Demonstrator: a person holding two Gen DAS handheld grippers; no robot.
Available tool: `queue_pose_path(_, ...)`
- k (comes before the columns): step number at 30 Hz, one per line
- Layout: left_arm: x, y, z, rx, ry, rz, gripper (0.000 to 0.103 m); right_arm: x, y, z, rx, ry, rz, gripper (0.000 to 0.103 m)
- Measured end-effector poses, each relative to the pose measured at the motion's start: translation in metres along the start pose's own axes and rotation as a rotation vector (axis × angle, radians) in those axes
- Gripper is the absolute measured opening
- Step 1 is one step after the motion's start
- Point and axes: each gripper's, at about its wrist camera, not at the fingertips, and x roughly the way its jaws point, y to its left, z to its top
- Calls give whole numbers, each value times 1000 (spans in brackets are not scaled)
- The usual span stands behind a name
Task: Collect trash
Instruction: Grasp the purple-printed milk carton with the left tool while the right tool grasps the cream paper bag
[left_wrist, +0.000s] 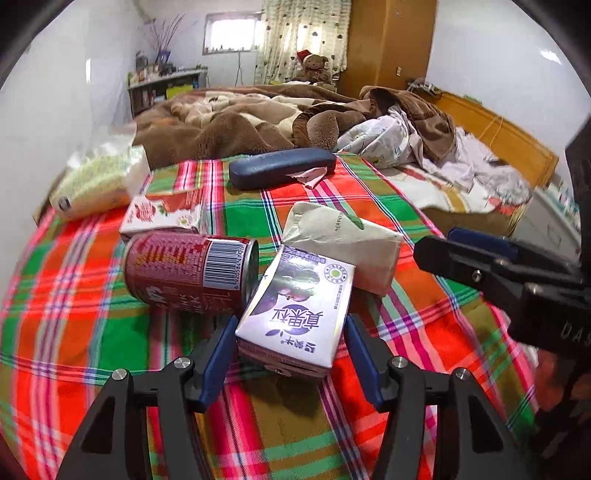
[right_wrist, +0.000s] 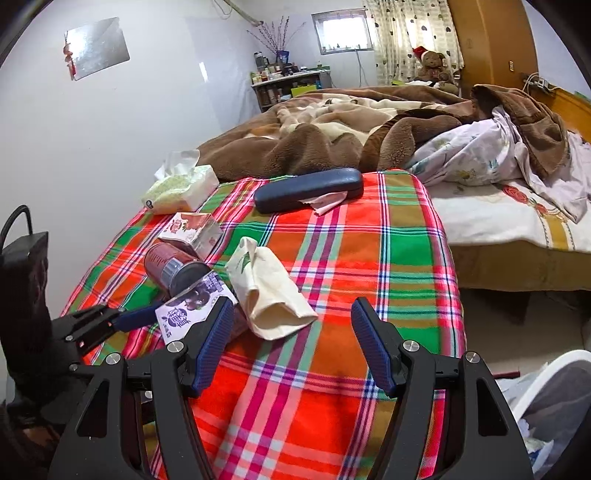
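On a plaid-covered table (left_wrist: 92, 332) lie a purple-and-white drink carton (left_wrist: 295, 314), a red can (left_wrist: 188, 273) on its side, a red-and-white carton (left_wrist: 162, 214) and a cream paper bag (left_wrist: 347, 240). My left gripper (left_wrist: 291, 332) is open, its jaws standing on either side of the purple carton's near end with small gaps. My right gripper (right_wrist: 291, 321) is open and empty above the cloth, right of the purple carton (right_wrist: 192, 306) and near the paper bag (right_wrist: 269, 295). The can (right_wrist: 173, 266) lies behind the carton.
A dark blue glasses case (left_wrist: 280, 166) with a pink cloth and a tissue pack (left_wrist: 99, 181) lie at the table's far side. A bed with brown blankets (right_wrist: 332, 129) stands behind. A white bin rim (right_wrist: 546, 384) shows at lower right.
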Motion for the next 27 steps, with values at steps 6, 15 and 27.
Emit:
queue_pose_path(6,-3,8,-5,-24,-4,-8,58,8,9,4,-21,0,23,68)
queue_pose_path(15,-19,24,-20,-76,-12,17,57,27,22,1,-64,49,31,57)
queue_pose_path(27,-27,35,-27,-119,-12,5,58,39,27,0,-76,69,54,21)
